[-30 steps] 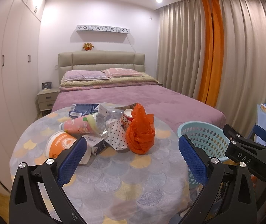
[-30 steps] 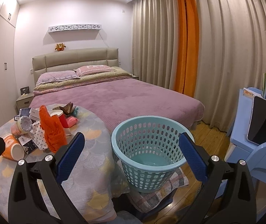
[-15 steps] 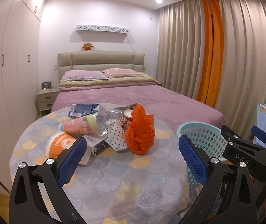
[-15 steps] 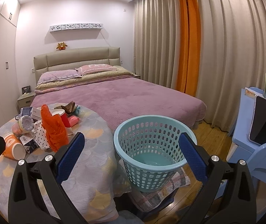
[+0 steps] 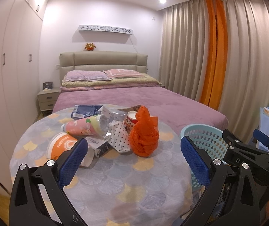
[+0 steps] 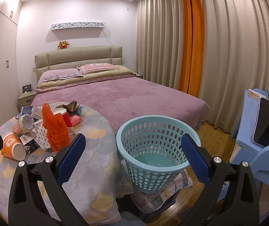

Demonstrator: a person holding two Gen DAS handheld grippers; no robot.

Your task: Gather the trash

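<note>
A pile of trash lies on the round table (image 5: 115, 180): an orange plastic bag (image 5: 144, 135), an orange paper bowl (image 5: 62, 148), a pink cup on its side (image 5: 85, 127), a dotted wrapper (image 5: 119, 137), a red cup (image 5: 131, 120) and small boxes (image 5: 83, 111). A light blue perforated basket (image 6: 155, 150) stands right of the table and looks empty. My left gripper (image 5: 134, 162) is open and empty, short of the pile. My right gripper (image 6: 133, 162) is open and empty, near the basket's front rim. The orange bag (image 6: 54, 128) also shows in the right wrist view.
A bed with a purple cover (image 5: 134, 98) lies behind the table. The basket rests on a checked cushion (image 6: 164, 195). A blue chair and desk with a tablet (image 6: 266, 124) stand at right. Wardrobes (image 5: 6, 75) line the left wall. Curtains (image 6: 219, 56) hang at right.
The left gripper has hardly moved. The right gripper's view has shifted slightly: the basket and table slid a little to the right in the frame. Both stay open.
</note>
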